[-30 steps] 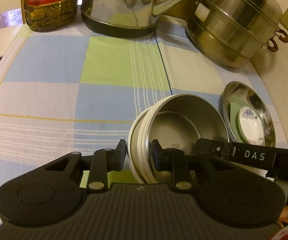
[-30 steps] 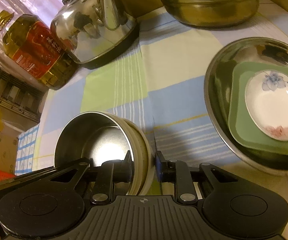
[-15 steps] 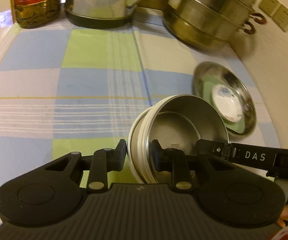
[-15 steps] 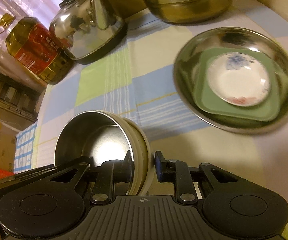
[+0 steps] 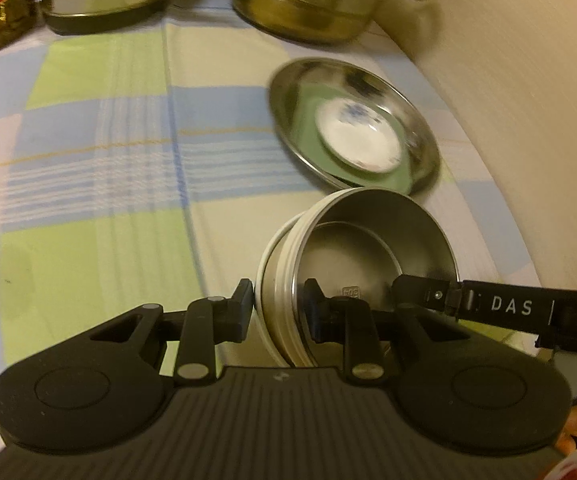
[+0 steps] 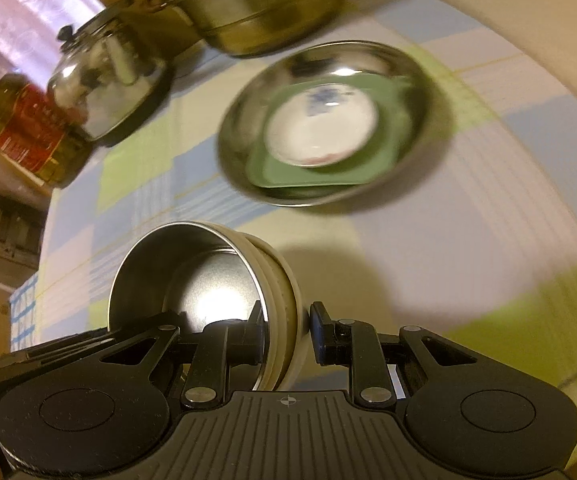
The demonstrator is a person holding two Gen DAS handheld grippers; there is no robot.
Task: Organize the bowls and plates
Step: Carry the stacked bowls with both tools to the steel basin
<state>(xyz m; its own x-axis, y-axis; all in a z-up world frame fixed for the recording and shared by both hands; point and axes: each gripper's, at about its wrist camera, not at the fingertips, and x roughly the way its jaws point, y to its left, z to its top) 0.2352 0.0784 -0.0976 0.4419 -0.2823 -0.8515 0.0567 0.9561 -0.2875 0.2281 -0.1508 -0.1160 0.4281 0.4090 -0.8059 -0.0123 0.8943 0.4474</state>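
We hold a stack of bowls (image 5: 368,248) between our two tools, above the checked cloth (image 5: 100,168) on the counter: a steel bowl nested in pale ones. Our left gripper (image 5: 278,304) has its fingers narrow, pinching the stack's left rim, one finger outside and one inside. Our right gripper (image 6: 286,328) pinches the opposite rim the same way, its fingers narrow around the bowl walls. Just beyond the stack, on the far right of the cloth near the wall, sits a wide steel dish (image 6: 424,92) holding a green plate (image 6: 372,160) with a small white flowered saucer (image 6: 320,128) on top. Farther back stand a steel pot (image 5: 308,8), a kettle (image 6: 104,80) and an oil bottle (image 6: 28,132).
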